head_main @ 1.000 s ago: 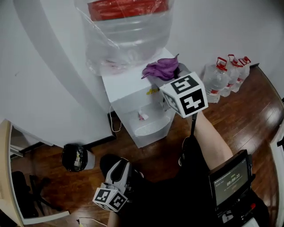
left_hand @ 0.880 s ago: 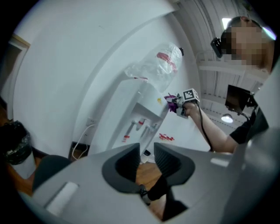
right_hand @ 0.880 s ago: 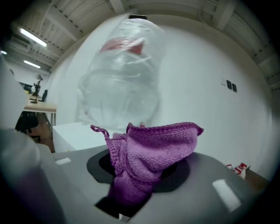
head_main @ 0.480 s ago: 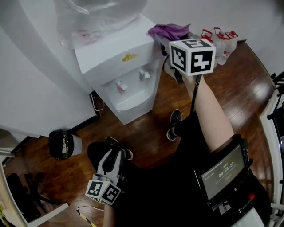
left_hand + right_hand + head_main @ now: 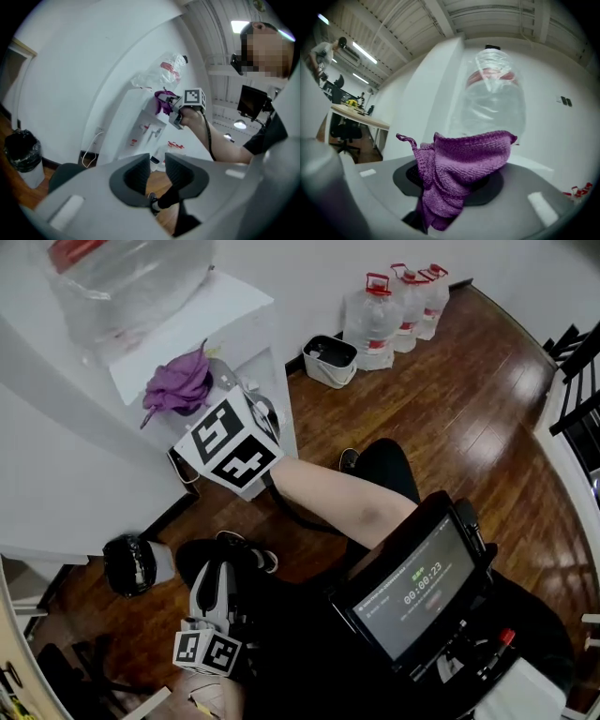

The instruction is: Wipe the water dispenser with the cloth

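Right claw point(image 5: 452, 180) grips the bunched cloth point(image 5: 468, 154); left claw point(image 5: 158, 171) is part-open, empty. A hard sweep across the water dispenser point(image 5: 206, 320) could, I judge, jolt its bottle point(image 5: 122, 282).

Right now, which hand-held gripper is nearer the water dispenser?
Right. The right hand-held gripper, holding the purple cloth, is at the top of the water dispenser; the left hand-held gripper hangs low, apart from it.

Bottle point(image 5: 122, 287) on dispenser point(image 5: 225, 310), against the wall. Cloth point(image 5: 178, 385) in right hand-held gripper point(image 5: 450, 180), at the dispenser's top edge. On the floor: tub point(image 5: 330, 360) right of dispenser, jugs point(image 5: 394, 301) beyond it along the wall, bin point(image 5: 131, 563) left.
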`<state>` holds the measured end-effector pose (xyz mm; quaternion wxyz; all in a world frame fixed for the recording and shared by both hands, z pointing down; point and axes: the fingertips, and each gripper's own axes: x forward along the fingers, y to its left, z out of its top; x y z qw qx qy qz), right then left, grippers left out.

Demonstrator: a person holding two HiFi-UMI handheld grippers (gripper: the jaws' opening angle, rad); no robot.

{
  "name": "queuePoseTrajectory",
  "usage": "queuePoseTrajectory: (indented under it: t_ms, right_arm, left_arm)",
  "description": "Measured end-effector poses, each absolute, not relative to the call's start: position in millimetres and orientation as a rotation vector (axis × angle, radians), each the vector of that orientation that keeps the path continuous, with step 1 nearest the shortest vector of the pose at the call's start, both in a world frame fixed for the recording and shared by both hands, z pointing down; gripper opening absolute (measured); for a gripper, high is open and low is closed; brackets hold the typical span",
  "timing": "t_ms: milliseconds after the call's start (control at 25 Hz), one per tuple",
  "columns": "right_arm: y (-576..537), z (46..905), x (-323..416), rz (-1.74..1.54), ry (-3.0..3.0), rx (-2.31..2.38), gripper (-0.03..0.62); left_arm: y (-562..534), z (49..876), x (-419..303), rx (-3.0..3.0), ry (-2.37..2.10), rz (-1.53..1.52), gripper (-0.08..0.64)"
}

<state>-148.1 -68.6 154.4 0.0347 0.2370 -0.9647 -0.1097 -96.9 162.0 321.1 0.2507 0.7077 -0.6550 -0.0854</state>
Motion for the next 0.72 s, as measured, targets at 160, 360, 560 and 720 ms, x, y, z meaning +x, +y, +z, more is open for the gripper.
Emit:
queuePoseTrajectory:
  t_ms: [160, 360, 560, 720]
  right_arm:
    - [-44.6, 174.0, -166.6, -0.422, -2.973, 0.606, 0.176]
    - [-87.8, 173.9, -115.6, -0.339, -3.010, 0.790, 0.176]
    - [-181.1, 183.6, -26.2, -0.235, -2.886, 1.177, 0.176]
    - [-231.5, 208.8, 23.7, -0.077, -2.732, 1.385, 0.176]
  left_arm:
    - [167.7, 321.0, -94.6, 1.907, -1.800, -0.201, 0.124]
    - [176.2, 329.6, -101.9, 1.873, -1.819, -0.184, 0.124]
    - [166.7, 336.2, -107.6, 1.870, -1.792, -0.199, 0.124]
    - [156.8, 335.5, -96.8, 1.906, -1.748, -0.199, 0.124]
